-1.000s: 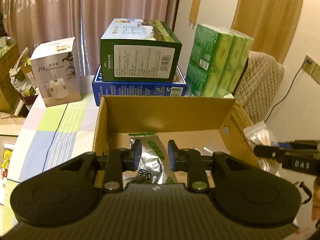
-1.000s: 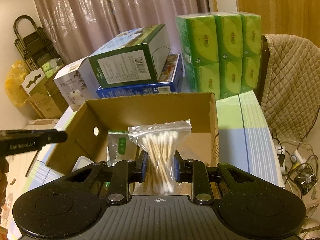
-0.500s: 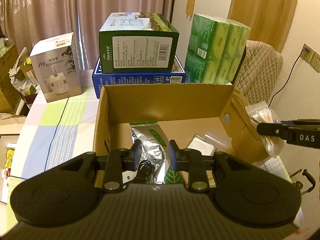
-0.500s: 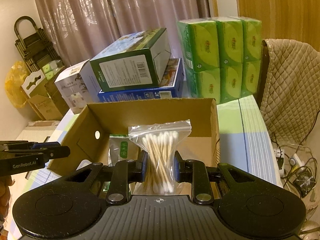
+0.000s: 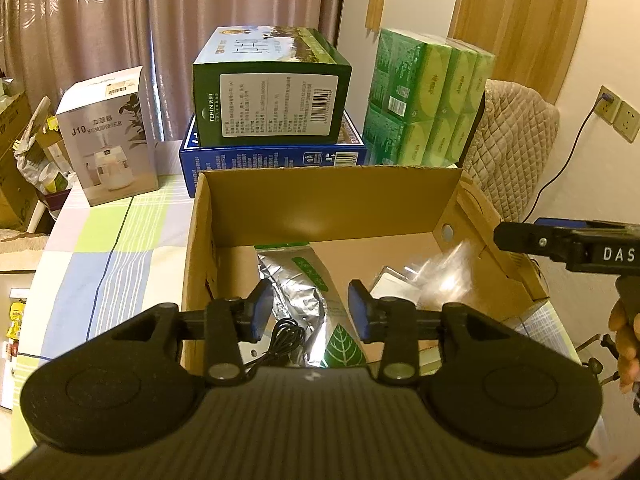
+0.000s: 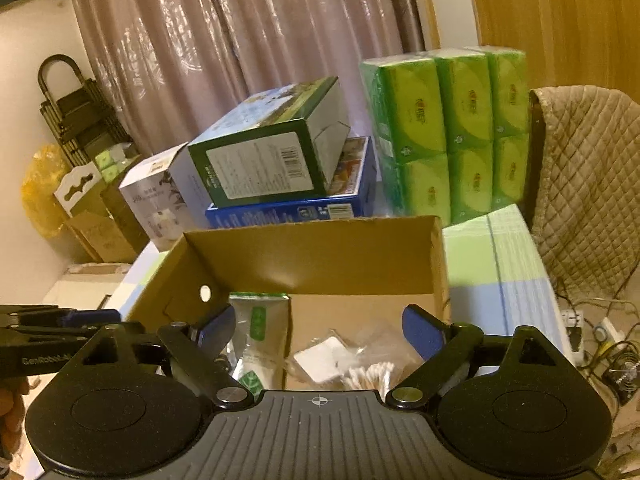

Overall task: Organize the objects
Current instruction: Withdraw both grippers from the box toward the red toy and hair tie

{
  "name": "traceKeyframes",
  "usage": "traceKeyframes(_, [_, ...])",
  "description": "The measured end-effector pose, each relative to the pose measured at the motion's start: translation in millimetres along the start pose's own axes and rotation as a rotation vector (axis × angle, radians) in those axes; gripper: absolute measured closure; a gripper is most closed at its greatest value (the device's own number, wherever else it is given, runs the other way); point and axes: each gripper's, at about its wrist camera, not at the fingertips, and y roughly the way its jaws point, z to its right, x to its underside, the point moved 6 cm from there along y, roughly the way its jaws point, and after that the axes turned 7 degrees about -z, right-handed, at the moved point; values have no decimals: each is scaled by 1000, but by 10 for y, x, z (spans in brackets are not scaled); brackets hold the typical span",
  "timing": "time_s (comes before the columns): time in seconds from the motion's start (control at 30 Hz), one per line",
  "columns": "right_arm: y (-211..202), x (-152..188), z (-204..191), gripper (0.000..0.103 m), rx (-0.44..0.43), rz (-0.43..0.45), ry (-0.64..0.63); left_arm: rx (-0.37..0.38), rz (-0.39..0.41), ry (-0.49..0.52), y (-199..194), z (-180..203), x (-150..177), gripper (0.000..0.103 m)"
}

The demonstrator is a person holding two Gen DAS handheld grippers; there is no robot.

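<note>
An open cardboard box [image 5: 328,200] [image 6: 316,256] sits on the checked tablecloth. Inside lie a silver-and-green foil pouch [image 5: 308,296] [image 6: 260,332], a black cable [image 5: 280,340], a white packet [image 6: 324,358] and a clear bag of cotton swabs [image 6: 372,372], seen blurred in the left wrist view [image 5: 444,276]. My right gripper [image 6: 318,330] is open and empty above the box. My left gripper [image 5: 308,312] is open and empty over the pouch. The right gripper's side shows in the left wrist view [image 5: 568,240].
Behind the box stand a green carton [image 5: 272,96] on a blue carton [image 5: 272,156], green tissue packs [image 5: 428,96] and a white humidifier box [image 5: 108,132]. A quilted chair [image 5: 516,140] is at the right. Cartons and cables crowd the floor at both sides.
My right gripper opened and the cotton swab bag dropped into the box. My left gripper opened a little wider and moved slightly forward over the box.
</note>
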Motion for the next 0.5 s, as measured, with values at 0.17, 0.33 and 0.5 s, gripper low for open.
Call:
traceKeyframes(0.17, [-170,43,3,15,13,10,-3,5,3,-14,-55,-10,67,63])
traceKeyframes(0.33, [-469,124,-59,15,22,28,-21,3,-3,-8,-194,26,168,56])
traceKeyframes(0.5, [-824,274,-135,15,33,46,-38,0,14,-25,-488,31,277,49])
